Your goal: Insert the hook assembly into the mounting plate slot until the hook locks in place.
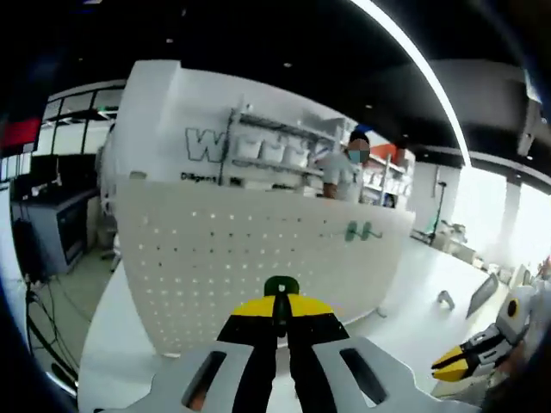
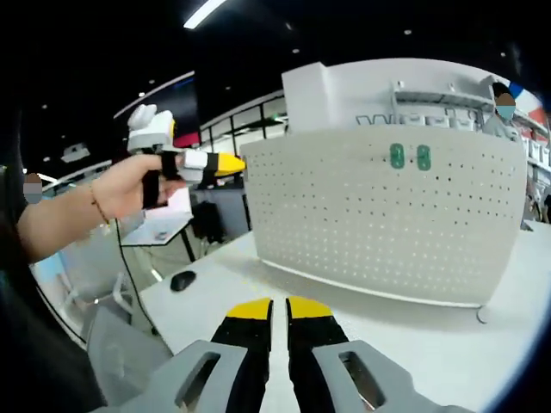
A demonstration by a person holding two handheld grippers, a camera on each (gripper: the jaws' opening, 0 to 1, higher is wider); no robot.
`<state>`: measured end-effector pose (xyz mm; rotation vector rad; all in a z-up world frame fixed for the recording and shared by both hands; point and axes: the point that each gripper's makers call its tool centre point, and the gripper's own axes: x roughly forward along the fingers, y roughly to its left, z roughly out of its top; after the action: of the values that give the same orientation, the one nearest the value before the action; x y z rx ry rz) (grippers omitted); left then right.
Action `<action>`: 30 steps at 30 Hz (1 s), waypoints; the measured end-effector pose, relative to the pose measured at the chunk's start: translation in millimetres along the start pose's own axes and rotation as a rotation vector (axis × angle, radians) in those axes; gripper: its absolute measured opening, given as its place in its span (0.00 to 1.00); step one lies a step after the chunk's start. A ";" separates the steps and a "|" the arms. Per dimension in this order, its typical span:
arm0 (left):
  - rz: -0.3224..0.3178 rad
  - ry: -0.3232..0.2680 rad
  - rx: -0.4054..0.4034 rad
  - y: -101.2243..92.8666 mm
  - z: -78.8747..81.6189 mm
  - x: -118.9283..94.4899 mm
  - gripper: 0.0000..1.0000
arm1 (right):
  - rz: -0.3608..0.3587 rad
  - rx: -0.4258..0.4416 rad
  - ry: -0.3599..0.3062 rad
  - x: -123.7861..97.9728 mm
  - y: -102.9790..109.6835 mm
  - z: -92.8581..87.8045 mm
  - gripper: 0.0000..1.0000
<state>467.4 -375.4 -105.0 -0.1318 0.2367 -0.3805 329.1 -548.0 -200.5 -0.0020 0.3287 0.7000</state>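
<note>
Left gripper [image 1: 281, 311] of mine is clamped on a green hook [image 1: 281, 286], whose rounded green head pokes up between the yellow-and-black tips, held in front of the lower middle of the pegboard. Seen from the right gripper view, that same left gripper [image 2: 231, 163] is up in the air off the pegboard's left end, with my hand [image 2: 129, 188] wrapped around its handle.

My right gripper [image 2: 278, 311] hangs over the worktop with its tips drawn nearly together, only a thin slit between them and nothing in it. It also comes into the left gripper view low at the right [image 1: 449, 368].

White worktop [image 2: 448, 344] carries everything. Standing upright across its far side is the white perforated pegboard [image 2: 379, 215], the mounting plate, curving with the lens. Two more green hooks [image 2: 410, 157] sit side by side high on the board, toward its right end; in the left gripper view they appear at [image 1: 363, 231].

A small dark mouse-like object [image 2: 182, 280] lies near the worktop's left corner. Behind the board, a person [image 1: 344, 168] stands by white shelving [image 1: 275, 146].
</note>
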 end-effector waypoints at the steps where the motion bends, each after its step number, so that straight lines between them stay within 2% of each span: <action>1: 0.011 -0.007 0.006 4.1 4.0 3.4 0.02 | 0.000 0.000 0.003 -0.1 -0.1 -0.9 0.04; 10: 0.106 -0.049 0.074 34.8 32.1 34.8 0.02 | 0.000 0.012 0.026 1.3 -0.8 -10.1 0.04; 18: 0.152 -0.057 0.088 51.3 38.8 56.5 0.02 | -0.018 0.022 0.031 1.2 -10.9 -11.7 0.04; 25: 0.181 -0.109 0.076 62.0 51.1 76.4 0.02 | -0.034 0.035 0.033 0.3 -19.4 -12.8 0.04; 30: 0.197 -0.126 0.080 66.7 50.8 85.5 0.02 | -0.043 0.044 0.034 -0.5 -23.5 -13.0 0.04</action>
<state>580.8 -342.4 -84.9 -0.0532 0.1086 -0.1848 339.8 -567.9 -215.2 0.0212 0.3760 0.6509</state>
